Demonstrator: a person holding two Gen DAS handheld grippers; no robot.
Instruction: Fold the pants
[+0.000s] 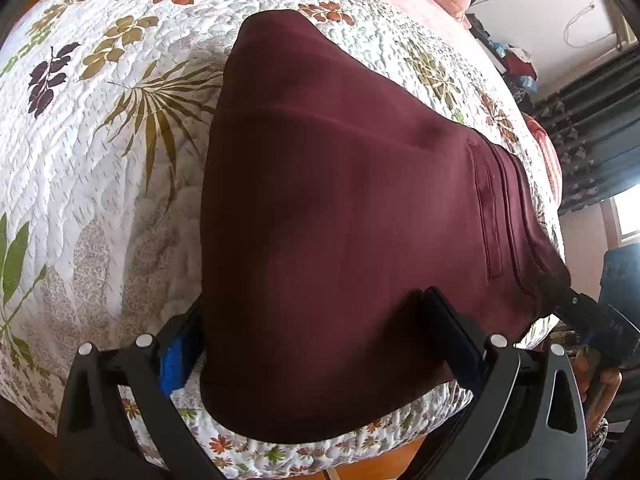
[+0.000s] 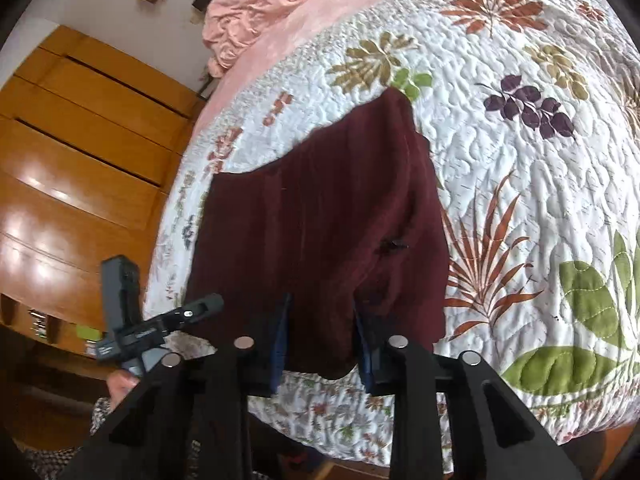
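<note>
Dark maroon pants (image 1: pixel 340 200) lie flat on a floral quilted bedspread (image 1: pixel 100 180), reaching to the bed's near edge. My left gripper (image 1: pixel 316 340) is open, its fingers wide apart on either side of the pants' near end. In the right wrist view the pants (image 2: pixel 320 220) lie folded lengthwise, and my right gripper (image 2: pixel 324 344) has its blue-padded fingers (image 2: pixel 280 340) on both sides of the near corner of the fabric, open with a gap. The other gripper (image 2: pixel 160 328) shows at the left of that view.
The bedspread (image 2: pixel 520 200) covers most of the bed. A pink blanket (image 2: pixel 272 4) is bunched at the head. A wooden wardrobe (image 2: pixel 80 160) stands left of the bed. Dark curtains (image 1: pixel 592 136) and clutter (image 1: pixel 516 60) lie beyond the far side.
</note>
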